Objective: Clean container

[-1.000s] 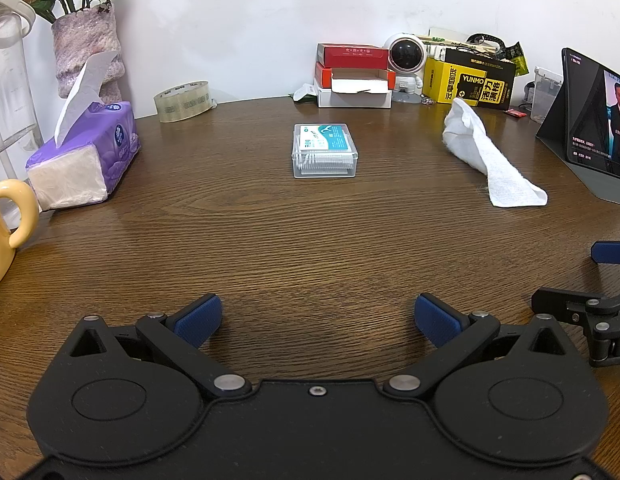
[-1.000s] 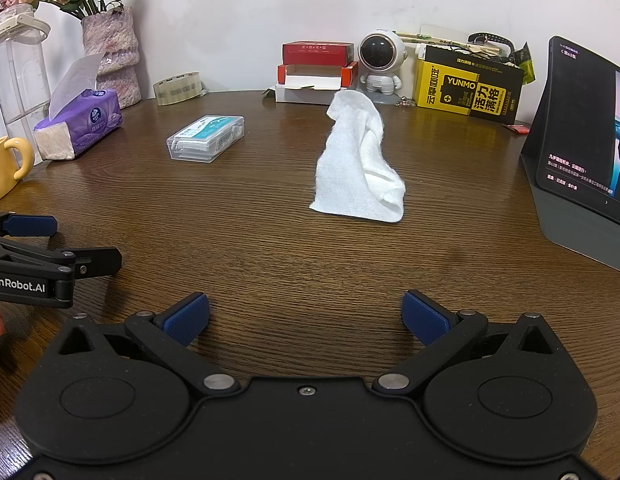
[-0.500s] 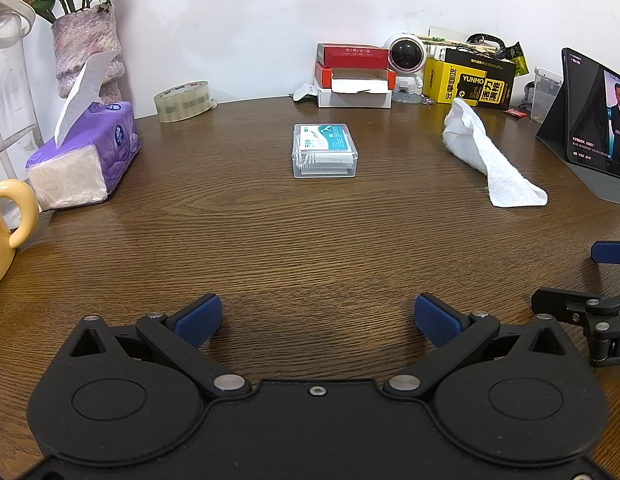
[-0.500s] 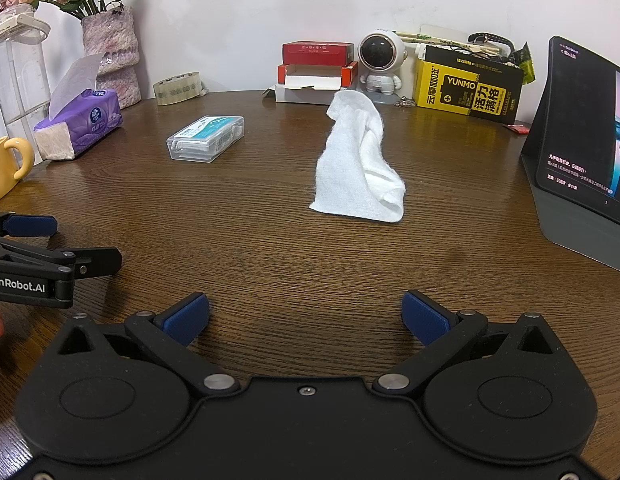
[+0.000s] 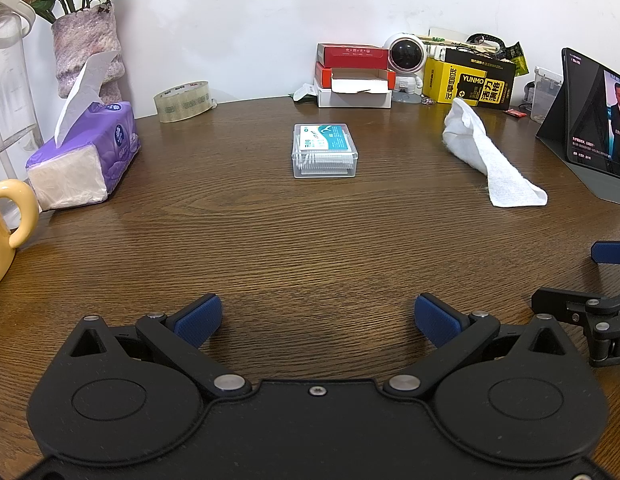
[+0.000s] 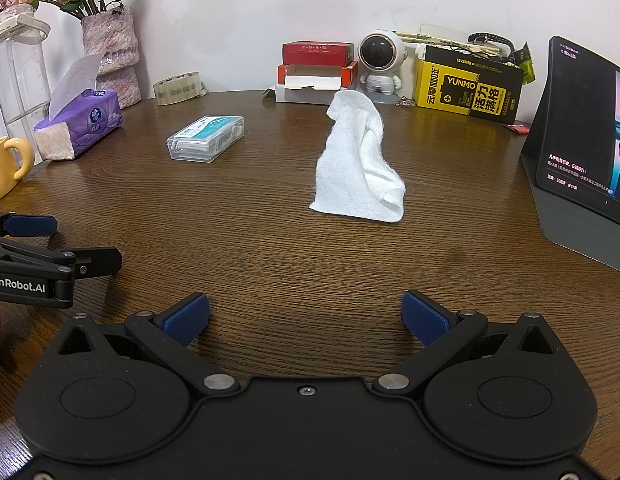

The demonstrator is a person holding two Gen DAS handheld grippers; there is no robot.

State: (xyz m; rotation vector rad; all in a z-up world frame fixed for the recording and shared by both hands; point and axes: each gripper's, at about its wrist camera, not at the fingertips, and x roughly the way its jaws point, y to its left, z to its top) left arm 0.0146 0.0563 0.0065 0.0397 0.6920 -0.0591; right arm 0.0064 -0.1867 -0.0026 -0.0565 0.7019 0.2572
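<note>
A clear plastic container (image 5: 324,155) with a teal label lies flat on the wooden table, straight ahead of my left gripper (image 5: 317,316) and well beyond it. That gripper is open with nothing between its blue pads. A crumpled white cloth (image 6: 362,164) lies ahead of my right gripper (image 6: 305,314), which is also open and empty. From the right wrist view the container (image 6: 206,138) sits to the left of the cloth. The cloth (image 5: 486,156) shows at the right in the left wrist view. Each gripper appears at the edge of the other's view.
A purple tissue pack (image 5: 84,164), a yellow mug (image 5: 6,224), a vase (image 5: 88,52) and a tape roll (image 5: 183,101) stand at the left. Boxes (image 5: 354,76), an astronaut figure (image 6: 380,64) and a yellow-black box (image 6: 468,90) line the back. A propped tablet (image 6: 582,148) stands at the right.
</note>
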